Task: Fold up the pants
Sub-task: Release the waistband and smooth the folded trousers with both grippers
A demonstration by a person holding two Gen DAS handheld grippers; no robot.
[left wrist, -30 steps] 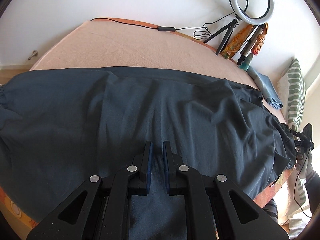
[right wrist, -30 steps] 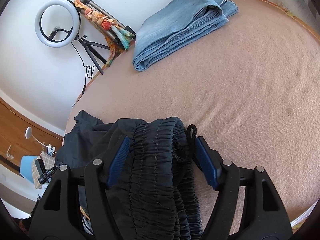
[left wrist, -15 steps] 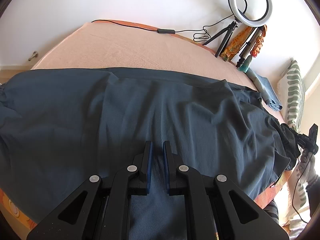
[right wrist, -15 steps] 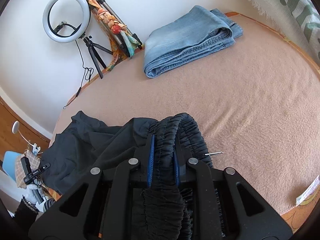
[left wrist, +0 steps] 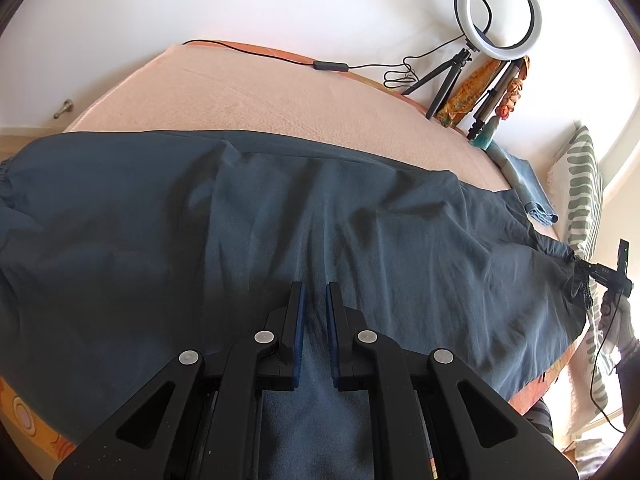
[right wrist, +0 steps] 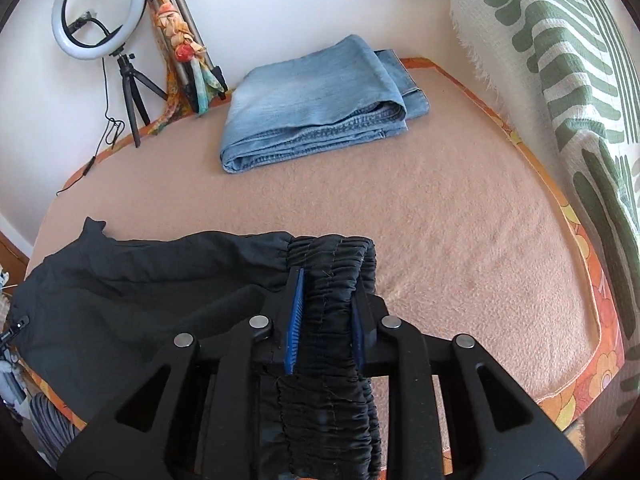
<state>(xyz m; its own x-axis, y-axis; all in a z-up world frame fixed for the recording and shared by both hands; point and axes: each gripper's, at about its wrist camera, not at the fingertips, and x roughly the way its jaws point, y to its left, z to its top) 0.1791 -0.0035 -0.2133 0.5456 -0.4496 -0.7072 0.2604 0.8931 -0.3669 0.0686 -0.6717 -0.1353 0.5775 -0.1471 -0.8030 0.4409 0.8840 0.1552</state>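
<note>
The dark pants [left wrist: 280, 220] lie spread lengthwise across the bed [left wrist: 256, 92], which has a peach blanket over it. The left tool [left wrist: 316, 292] has its fingers pinched nearly together on a fold of the leg fabric. The right tool [right wrist: 326, 292] is clamped on the gathered elastic waistband [right wrist: 328, 264], bunched between its blue pads. Beyond it a folded pair of jeans [right wrist: 320, 100] rests on the blanket, near a ring light [right wrist: 98, 8] on its tripod by the wall. A green-patterned throw [right wrist: 560, 60] hangs at the right.
</note>
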